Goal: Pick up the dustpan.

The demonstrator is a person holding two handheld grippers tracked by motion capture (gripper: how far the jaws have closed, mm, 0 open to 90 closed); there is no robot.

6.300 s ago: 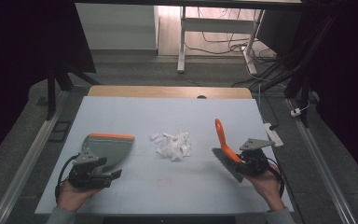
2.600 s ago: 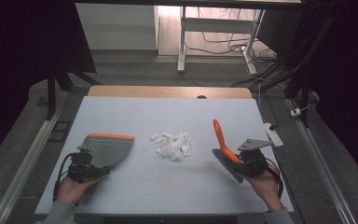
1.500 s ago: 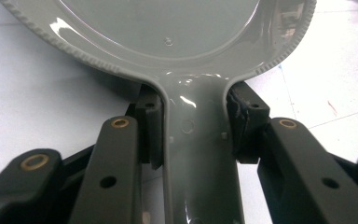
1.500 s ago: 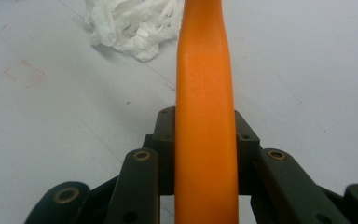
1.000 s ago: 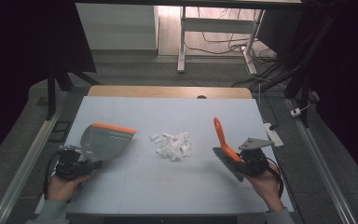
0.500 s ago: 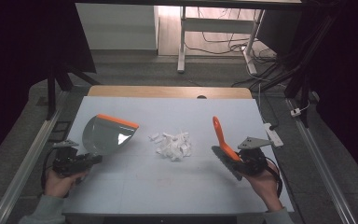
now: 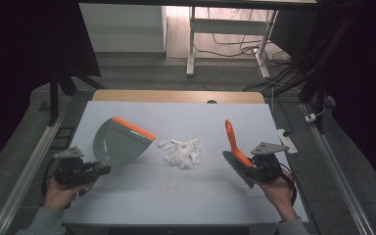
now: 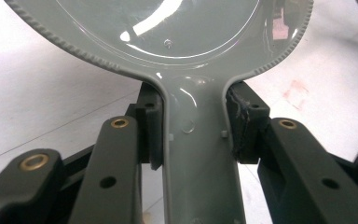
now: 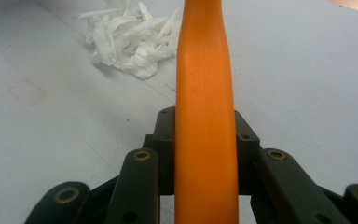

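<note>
Left tongs: I have them clamped on the handle of the grey dustpan, pads pressing both sides of the neck.
Dustpan: tilted up, orange lip raised, at the left of the tabletop, just left of the paper scraps.
Right tongs: I hold them closed around the orange brush handle, which stands steeply upward.
Paper scraps: white heap mid-tabletop, between dustpan and brush, touching neither.
</note>
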